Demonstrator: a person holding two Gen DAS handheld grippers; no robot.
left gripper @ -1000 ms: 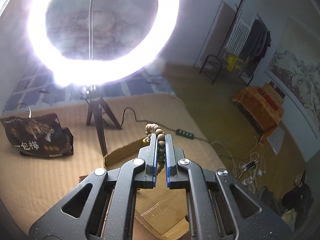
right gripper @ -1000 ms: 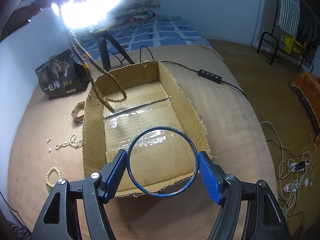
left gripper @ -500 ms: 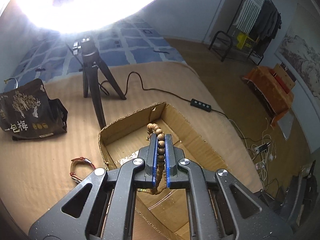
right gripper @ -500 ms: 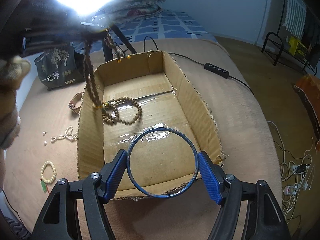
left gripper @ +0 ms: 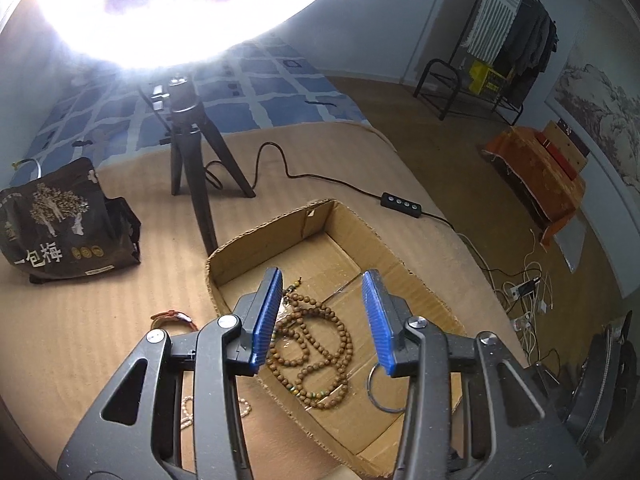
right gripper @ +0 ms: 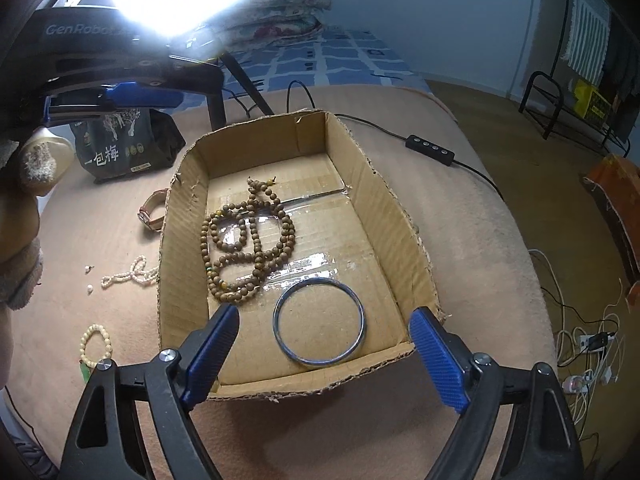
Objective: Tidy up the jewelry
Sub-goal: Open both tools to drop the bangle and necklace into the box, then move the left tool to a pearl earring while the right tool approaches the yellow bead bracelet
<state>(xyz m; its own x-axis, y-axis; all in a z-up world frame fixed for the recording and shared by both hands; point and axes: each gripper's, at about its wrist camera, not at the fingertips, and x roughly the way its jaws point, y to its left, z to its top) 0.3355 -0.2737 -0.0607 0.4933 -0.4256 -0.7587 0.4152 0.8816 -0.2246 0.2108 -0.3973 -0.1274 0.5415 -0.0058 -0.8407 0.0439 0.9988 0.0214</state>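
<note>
A shallow cardboard box [right gripper: 384, 188] lies on the tan bed; it also shows in the left wrist view [left gripper: 360, 220]. A long brown wooden bead necklace [right gripper: 248, 244] lies coiled on its floor, also in the left wrist view [left gripper: 316, 344]. A silver-blue bangle [right gripper: 319, 322] lies flat beside it, partly hidden in the left wrist view [left gripper: 376, 392]. My left gripper [left gripper: 324, 320] is open and empty above the beads. My right gripper [right gripper: 324, 356] is open and empty above the bangle at the box's near wall.
Left of the box lie a brown-strap watch [right gripper: 154, 210], a pearl strand [right gripper: 132, 274], loose pearls and a cream bead bracelet [right gripper: 94, 342]. A dark snack bag [left gripper: 60, 224], ring-light tripod [left gripper: 192, 156] and cable remote [right gripper: 430, 146] stand behind.
My left gripper lowered the bead necklace into the box and opened, letting it go. My right gripper opened and the bangle dropped onto the box floor.
</note>
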